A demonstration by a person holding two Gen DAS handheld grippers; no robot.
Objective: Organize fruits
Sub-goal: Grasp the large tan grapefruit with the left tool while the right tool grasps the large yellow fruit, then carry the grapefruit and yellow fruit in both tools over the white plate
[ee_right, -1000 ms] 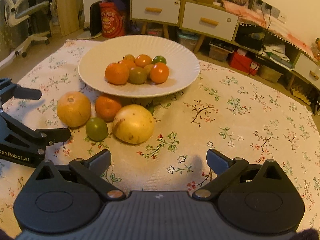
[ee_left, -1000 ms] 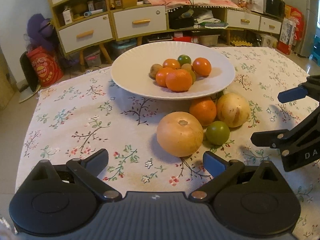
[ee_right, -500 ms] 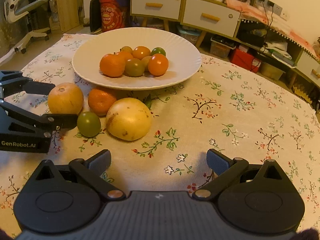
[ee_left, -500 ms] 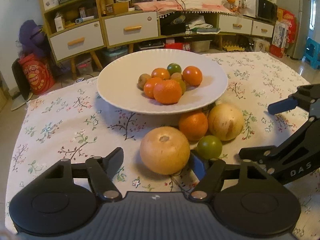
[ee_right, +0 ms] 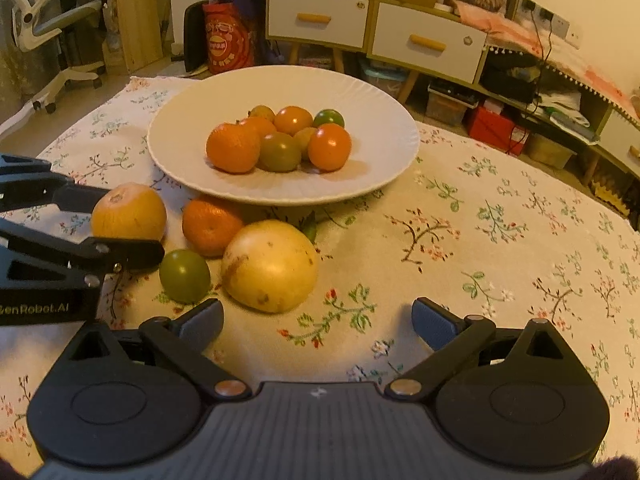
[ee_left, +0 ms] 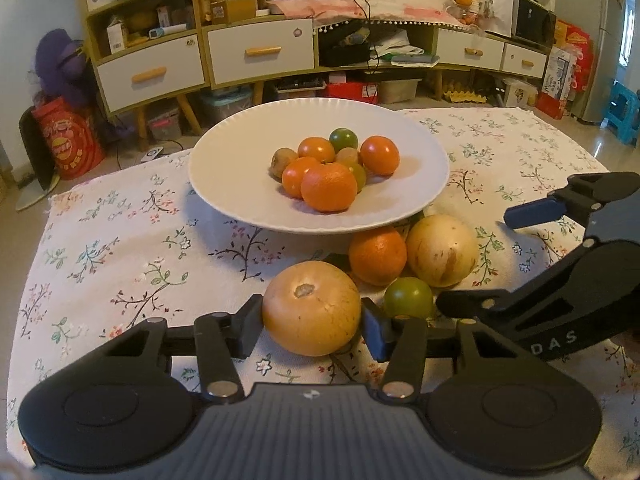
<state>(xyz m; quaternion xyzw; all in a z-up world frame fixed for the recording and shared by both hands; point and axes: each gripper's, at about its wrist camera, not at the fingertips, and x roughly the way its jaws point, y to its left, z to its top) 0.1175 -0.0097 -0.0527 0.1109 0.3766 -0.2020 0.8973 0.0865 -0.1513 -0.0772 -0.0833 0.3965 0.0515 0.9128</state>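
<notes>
A white plate [ee_left: 224, 184] [ee_right: 380, 160] on the floral tablecloth holds several small orange and green fruits. In front of it lie a large tan-orange fruit [ee_left: 312, 308] [ee_right: 129, 212], an orange [ee_left: 377, 254] [ee_right: 211, 224], a pale yellow fruit [ee_left: 442, 250] [ee_right: 270, 266] and a small green fruit [ee_left: 408, 298] [ee_right: 184, 275]. My left gripper [ee_left: 312, 322] [ee_right: 116, 226] is shut on the tan-orange fruit, a finger on each side, fruit on the cloth. My right gripper [ee_right: 318, 322] [ee_left: 480, 260] is open and empty, just short of the pale yellow fruit.
The round table's cloth [ee_right: 500, 240] stretches wide to the right of the fruits. Behind the table stand yellow cabinets with white drawers [ee_left: 260, 50], a red bag [ee_left: 66, 140] and floor clutter. An office chair [ee_right: 52, 32] stands far left.
My left gripper moved forward around the tan-orange fruit and closed on it. My right gripper edged closer to the pale yellow fruit, still open.
</notes>
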